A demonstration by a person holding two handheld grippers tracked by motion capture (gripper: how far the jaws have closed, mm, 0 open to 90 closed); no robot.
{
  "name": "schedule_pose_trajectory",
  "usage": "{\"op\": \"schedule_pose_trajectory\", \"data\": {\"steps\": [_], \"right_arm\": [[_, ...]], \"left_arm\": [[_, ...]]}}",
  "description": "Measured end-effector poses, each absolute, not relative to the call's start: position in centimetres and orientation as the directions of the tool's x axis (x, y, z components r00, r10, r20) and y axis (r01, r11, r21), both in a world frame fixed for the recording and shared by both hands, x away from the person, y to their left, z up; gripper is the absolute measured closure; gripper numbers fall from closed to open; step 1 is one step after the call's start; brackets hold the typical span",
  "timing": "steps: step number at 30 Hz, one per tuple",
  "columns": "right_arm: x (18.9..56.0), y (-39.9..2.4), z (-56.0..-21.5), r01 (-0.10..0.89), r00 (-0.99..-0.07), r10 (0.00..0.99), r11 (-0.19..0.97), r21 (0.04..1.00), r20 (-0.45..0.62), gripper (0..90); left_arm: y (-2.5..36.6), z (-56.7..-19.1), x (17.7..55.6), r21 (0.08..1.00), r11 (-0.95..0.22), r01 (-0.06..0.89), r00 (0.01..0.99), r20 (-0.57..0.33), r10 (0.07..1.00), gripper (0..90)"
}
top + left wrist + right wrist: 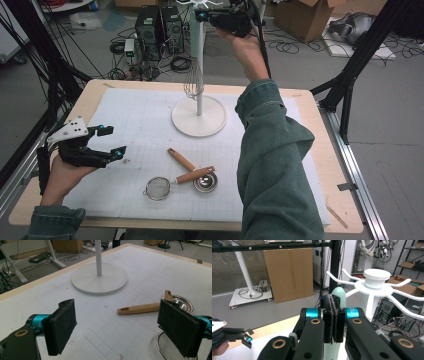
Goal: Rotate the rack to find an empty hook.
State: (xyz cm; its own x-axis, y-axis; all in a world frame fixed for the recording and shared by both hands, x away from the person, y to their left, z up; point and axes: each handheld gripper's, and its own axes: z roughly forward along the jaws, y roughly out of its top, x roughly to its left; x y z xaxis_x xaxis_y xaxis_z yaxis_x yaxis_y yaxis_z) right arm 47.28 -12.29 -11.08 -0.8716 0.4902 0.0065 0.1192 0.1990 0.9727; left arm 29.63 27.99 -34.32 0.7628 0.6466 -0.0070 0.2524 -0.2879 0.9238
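Observation:
A whisk (193, 60) with a pale green handle (340, 293) hangs upright beside the pole of a white hook stand (199, 116). My right gripper (201, 15) is raised to the top of that handle. In the right gripper view its pads meet on a thin seam right at the handle, so my right gripper (333, 320) is shut on the whisk. Low at the table's left, my left gripper (112, 141) is open and holds nothing. My left gripper (120, 327) faces a wooden handle (140, 308).
On the white mat (140, 125) lie a small mesh strainer (158, 188), a wooden-handled metal cup (205, 182) and a second wooden handle (181, 159). The stand's white arms (402, 298) spread around its cap. Computer towers (159, 25) and cables sit beyond the table.

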Motion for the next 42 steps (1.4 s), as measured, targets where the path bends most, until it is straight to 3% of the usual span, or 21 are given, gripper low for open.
{"op": "schedule_pose_trajectory", "data": {"steps": [24, 42], "right_arm": [[46.3, -16.4, -10.7, 0.103, -0.869, 0.496, 0.18, 0.978, 0.0, 89.9], [47.7, -16.2, -11.0, 0.128, -0.85, 0.527, 0.184, 0.975, 0.012, 89.8]], "left_arm": [[28.2, -34.2, 29.6, 0.925, -0.282, 0.253, 0.762, -0.011, 0.647, 15.8], [28.3, -34.3, 29.7, 0.925, -0.28, 0.256, 0.763, -0.016, 0.646, 15.6]]}}
